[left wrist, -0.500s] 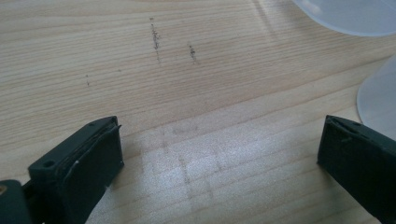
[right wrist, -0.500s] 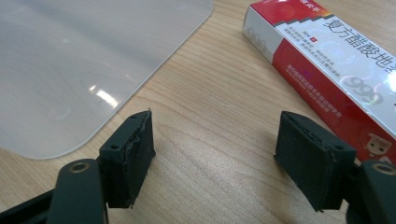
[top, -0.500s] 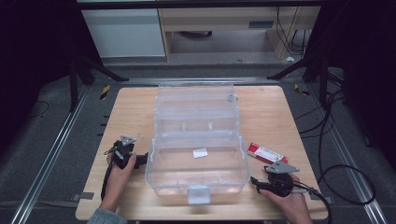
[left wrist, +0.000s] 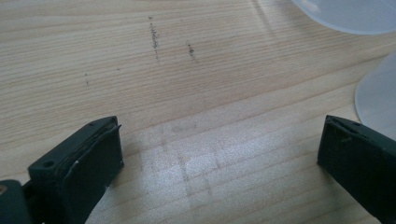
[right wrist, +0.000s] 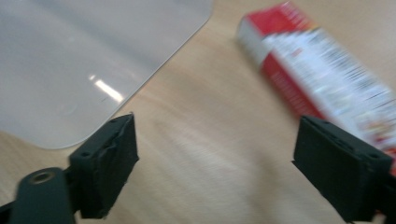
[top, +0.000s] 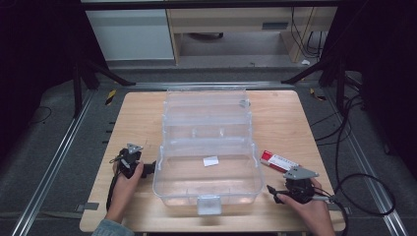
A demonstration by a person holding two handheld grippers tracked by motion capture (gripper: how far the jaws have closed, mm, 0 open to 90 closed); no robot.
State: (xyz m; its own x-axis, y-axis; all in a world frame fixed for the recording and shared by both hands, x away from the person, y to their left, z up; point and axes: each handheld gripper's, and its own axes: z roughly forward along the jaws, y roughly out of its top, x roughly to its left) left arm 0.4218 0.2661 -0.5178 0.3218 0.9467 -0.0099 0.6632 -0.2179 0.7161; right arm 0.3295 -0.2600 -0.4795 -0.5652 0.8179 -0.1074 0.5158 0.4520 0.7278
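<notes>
Nothing had shifted much since the earlier frame: both hands sat in nearly the same spots. Nearest the person, the left gripper [top: 147, 168] rested on the wooden table [top: 290, 118], jaws wide and empty, just beside the clear plastic organiser box [top: 206, 147]. On the other side, the right gripper [top: 273, 191] was also spread wide, holding nothing, near the red and white carton [top: 278, 161] lying just right of the box.

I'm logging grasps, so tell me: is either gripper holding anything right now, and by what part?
Nothing is held. The left gripper and the right gripper are both open over bare table; the red box lies untouched.
</notes>
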